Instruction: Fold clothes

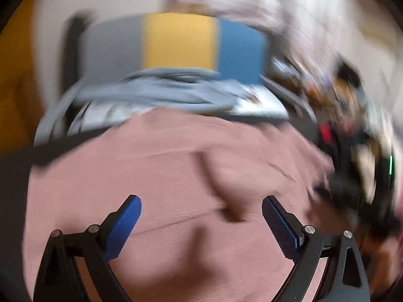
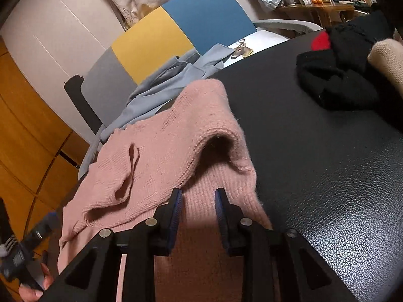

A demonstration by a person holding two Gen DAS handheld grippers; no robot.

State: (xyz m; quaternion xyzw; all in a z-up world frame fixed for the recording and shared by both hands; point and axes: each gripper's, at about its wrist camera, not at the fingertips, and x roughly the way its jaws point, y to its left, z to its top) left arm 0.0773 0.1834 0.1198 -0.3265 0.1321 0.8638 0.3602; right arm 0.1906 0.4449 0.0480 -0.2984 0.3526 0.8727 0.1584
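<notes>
Black leather-textured tabletop [image 2: 327,151] carries everything, its grain plain in the right wrist view. Behind its far edge stands a chair with a grey, yellow and blue panelled backrest [image 2: 161,42], and a pale blue-grey garment [image 2: 161,93] is draped over the seat, next to a white cushion printed with a deer head [image 2: 252,45]. Covering the left part of the tabletop lies the pink knitted sweater [image 2: 161,151], rumpled, with one fold raised into a hollow hump near the middle and its left side hanging over the table's left edge. A heap of black clothing with a red patch [image 2: 340,75] sits at the far right corner, well apart from the sweater, touching a beige knit piece [image 2: 388,58].

The right gripper [image 2: 199,209] has its blue-padded fingers [image 2: 176,209] narrowly parted, with ribbed pink fabric showing in the gap; whether they actually pinch it I cannot tell. The left gripper [image 1: 201,224], in a motion-blurred view, hovers above the sweater [image 1: 163,171] with its blue pads [image 1: 126,224] spread wide, holding nothing. A hand [image 2: 35,287] grips its handle at the table's left edge.
</notes>
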